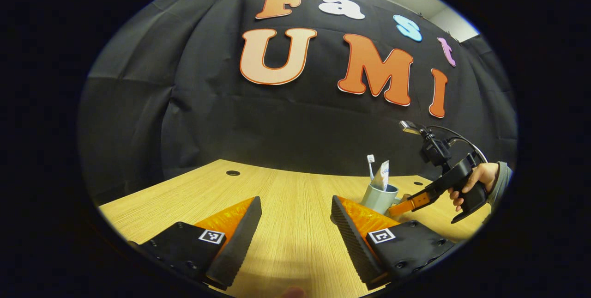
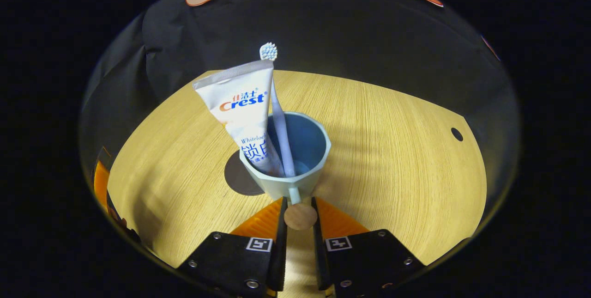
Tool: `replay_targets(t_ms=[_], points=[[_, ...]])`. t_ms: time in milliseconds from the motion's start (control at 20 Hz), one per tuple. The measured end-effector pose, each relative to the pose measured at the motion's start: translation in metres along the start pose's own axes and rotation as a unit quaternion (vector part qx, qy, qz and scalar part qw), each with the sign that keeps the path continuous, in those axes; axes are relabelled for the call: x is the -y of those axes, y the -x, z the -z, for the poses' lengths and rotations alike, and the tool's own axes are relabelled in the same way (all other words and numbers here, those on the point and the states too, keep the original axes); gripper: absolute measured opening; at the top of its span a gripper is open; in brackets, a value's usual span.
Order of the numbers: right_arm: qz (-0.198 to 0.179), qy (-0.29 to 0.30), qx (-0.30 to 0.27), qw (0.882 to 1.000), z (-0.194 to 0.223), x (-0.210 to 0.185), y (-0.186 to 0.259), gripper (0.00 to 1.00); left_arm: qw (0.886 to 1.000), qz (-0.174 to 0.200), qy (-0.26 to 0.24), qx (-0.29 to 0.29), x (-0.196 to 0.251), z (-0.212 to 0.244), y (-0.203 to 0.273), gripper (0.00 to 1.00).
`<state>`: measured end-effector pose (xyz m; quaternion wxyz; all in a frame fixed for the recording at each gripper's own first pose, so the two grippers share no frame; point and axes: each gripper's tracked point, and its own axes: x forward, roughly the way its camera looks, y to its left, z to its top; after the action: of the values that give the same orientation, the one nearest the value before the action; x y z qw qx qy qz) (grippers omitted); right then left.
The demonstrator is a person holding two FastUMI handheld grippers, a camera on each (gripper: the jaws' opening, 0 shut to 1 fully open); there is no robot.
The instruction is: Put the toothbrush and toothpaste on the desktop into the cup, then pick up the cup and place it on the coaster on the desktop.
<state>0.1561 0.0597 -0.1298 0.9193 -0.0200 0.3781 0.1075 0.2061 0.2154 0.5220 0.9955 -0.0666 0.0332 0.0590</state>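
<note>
Light wood desktop (image 2: 392,159), dark round coaster (image 2: 238,179) lying flat on it

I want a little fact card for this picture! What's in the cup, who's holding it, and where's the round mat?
cup: pale blue cup, standing upright over the wooden desk
inside cup: toothbrush and toothpaste tube, both leaning, tops sticking out
right tongs: shut on the cup's knob handle
left tongs: open, holding nothing, off to the side of the cup
coaster: dark round mat on the desk, partly hidden behind the cup
cup on coaster: cannot tell, looks only beside or partly over it
</note>
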Motion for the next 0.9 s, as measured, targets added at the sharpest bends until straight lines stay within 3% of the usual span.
replay_targets(t_ms=[200, 500, 900], points=[[0.008, 0.023, -0.023, 0.999, 0.014, 0.003, -0.009, 0.30, 1.000, 0.001, 0.005, -0.004, 0.001, 0.003, 0.001, 0.97], [-0.002, 0.012, -0.005, 1.000, 0.011, 0.002, -0.013, 0.17, 1.000, -0.007, 0.014, -0.011, -0.008, 0.007, 0.001, 0.97], [-0.007, 0.012, 0.038, 0.999, -0.002, -0.001, -0.003, 0.14, 1.000, -0.012, 0.017, -0.016, -0.012, 0.012, 0.000, 0.97]])
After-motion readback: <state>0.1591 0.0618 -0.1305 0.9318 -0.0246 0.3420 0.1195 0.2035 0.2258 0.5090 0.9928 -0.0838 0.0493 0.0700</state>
